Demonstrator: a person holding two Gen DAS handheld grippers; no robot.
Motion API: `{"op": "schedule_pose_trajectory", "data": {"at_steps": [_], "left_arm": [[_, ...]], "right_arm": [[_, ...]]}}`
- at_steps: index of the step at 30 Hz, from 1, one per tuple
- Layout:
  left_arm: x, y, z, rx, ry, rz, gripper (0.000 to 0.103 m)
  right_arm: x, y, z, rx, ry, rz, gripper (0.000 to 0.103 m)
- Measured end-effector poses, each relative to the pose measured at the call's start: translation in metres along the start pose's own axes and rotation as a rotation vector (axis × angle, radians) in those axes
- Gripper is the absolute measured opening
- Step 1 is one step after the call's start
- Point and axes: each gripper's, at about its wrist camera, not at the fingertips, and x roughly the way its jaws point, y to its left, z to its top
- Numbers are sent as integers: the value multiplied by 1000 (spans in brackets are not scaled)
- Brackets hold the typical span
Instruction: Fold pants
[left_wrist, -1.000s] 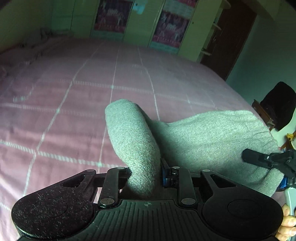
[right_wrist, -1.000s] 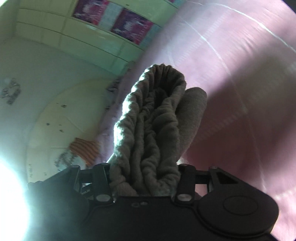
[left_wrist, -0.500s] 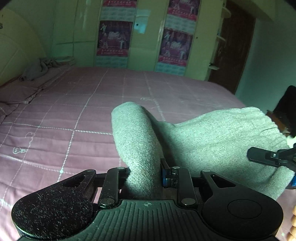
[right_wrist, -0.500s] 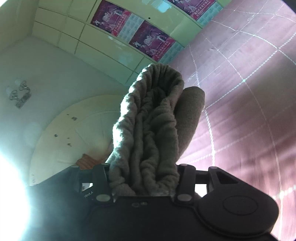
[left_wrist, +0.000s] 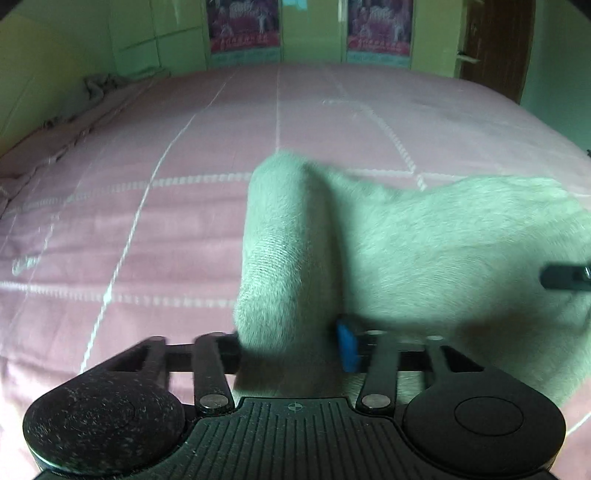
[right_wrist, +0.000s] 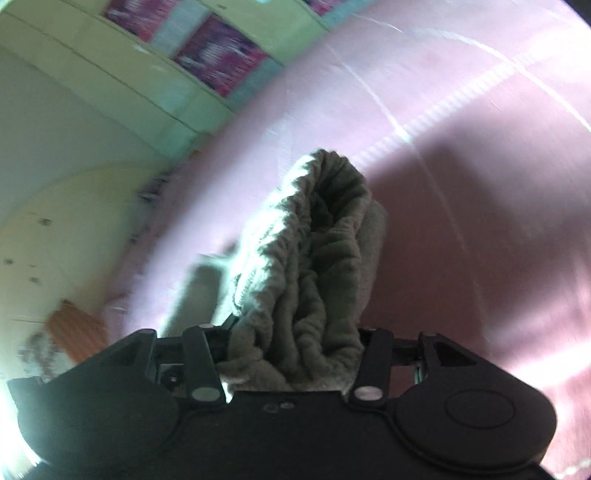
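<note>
The grey pants (left_wrist: 424, 251) are held up over the pink bed (left_wrist: 147, 221), nearer its right edge. A rolled fold is pinched tight in the left gripper (left_wrist: 291, 347). The bunched waistband, it seems, is squeezed in the closed jaws of the right gripper (right_wrist: 295, 354). Posters (left_wrist: 242, 22) are seen on the far wall.

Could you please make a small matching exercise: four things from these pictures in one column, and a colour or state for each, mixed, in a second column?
Things:
1. pants
2. bedsheet
3. left hand-held gripper
4. posters

Descriptions:
a. pink with white grid lines
b. on the green wall beyond the bed
c. grey knit, held up at two places
d. shut on a roll of fabric

Pairs: 1-c, 2-a, 3-d, 4-b
</note>
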Motion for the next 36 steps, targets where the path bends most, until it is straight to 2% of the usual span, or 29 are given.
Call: {"op": "schedule_pose_trajectory", "data": {"at_steps": [1, 3, 5, 8, 11, 13, 16, 18, 21, 24, 25, 26, 28, 31, 34, 36], "left_arm": [[-1, 3, -1, -16, 2, -2, 62], [-4, 10, 0, -31, 11, -17, 63], [-16, 13, -1, -30, -15, 13, 63], [-38, 16, -8, -39, -70, 42, 63], [-47, 15, -12, -19, -93, 7, 63], [-46, 7, -14, 5, -76, -12, 63], [-36, -5, -23, 21, 1, -4, 63], [-31, -13, -29, 50, 10, 24, 63], [-33, -18, -30, 37, 25, 32, 63], [-45, -21, -24, 29, 37, 22, 63], [-50, -23, -24, 37, 31, 12, 69], [-53, -25, -24, 41, 27, -5, 82], [-55, -29, -27, 41, 34, -17, 91], [-56, -36, -34, 50, 43, -14, 91], [-64, -38, -37, 43, 40, -23, 91], [-75, -38, -37, 38, 30, -21, 97]], "right_arm": [[1, -6, -8, 5, 8, -37, 62], [-6, -15, -21, 17, -7, -73, 63], [-19, -17, -28, 15, -24, -85, 67], [-37, 2, -30, -119, -56, -185, 68], [-58, 37, -36, -324, -158, -293, 56], [-72, 59, -45, -417, -213, -285, 46], [-75, 84, -60, -521, -201, -265, 38], [-65, 84, -72, -568, -144, -306, 34], [-48, 63, -85, -539, -42, -390, 35], [-62, 74, -87, -496, -76, -369, 36], [-73, 79, -89, -498, -99, -341, 36], [-85, 85, -93, -517, -130, -328, 37], [-93, 91, -101, -536, -157, -351, 37], [-74, 79, -104, -536, -85, -434, 37], [-91, 85, -107, -487, -114, -386, 38], [-106, 90, -110, -476, -140, -375, 39]]}}
